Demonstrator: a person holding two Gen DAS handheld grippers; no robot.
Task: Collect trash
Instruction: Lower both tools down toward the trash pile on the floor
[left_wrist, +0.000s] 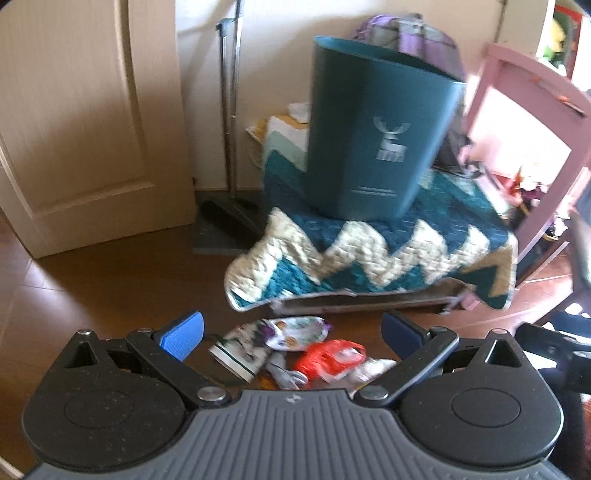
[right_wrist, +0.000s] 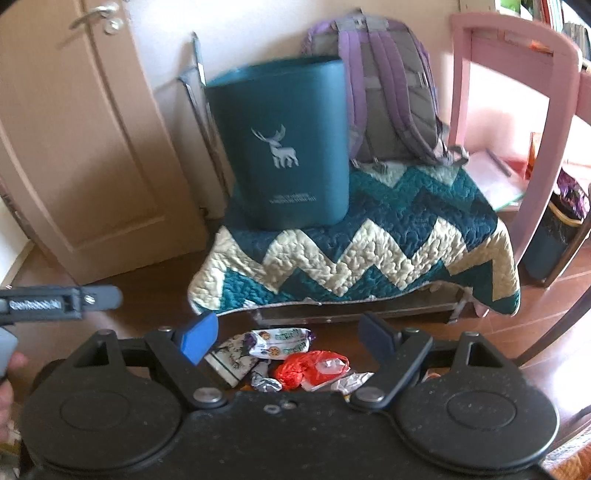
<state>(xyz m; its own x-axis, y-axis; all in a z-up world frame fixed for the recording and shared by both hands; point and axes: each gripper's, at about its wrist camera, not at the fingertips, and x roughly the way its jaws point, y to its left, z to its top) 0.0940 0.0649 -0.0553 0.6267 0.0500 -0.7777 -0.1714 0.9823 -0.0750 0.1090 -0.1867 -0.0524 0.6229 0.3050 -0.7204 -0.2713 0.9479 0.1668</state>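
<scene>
A pile of trash lies on the brown floor: a red plastic wrapper (left_wrist: 330, 358) (right_wrist: 314, 367), a white printed snack bag (left_wrist: 297, 332) (right_wrist: 280, 341), a patterned packet (left_wrist: 238, 349) (right_wrist: 231, 356) and crumpled foil (left_wrist: 286, 374) (right_wrist: 264, 380). A teal bin with a deer logo (left_wrist: 373, 136) (right_wrist: 286, 155) stands on a quilted zigzag blanket (left_wrist: 373, 251) (right_wrist: 354, 243). My left gripper (left_wrist: 291, 332) is open and empty above the pile. My right gripper (right_wrist: 286, 336) is open and empty above the same pile.
A purple-grey backpack (right_wrist: 391, 85) leans behind the bin. A pink chair frame (left_wrist: 532, 140) (right_wrist: 517, 110) stands at the right. A beige door (left_wrist: 85, 122) (right_wrist: 81, 147) is at the left, with a dustpan and pole (left_wrist: 229, 155) beside it. The left gripper's body (right_wrist: 59, 301) shows at the right view's left edge.
</scene>
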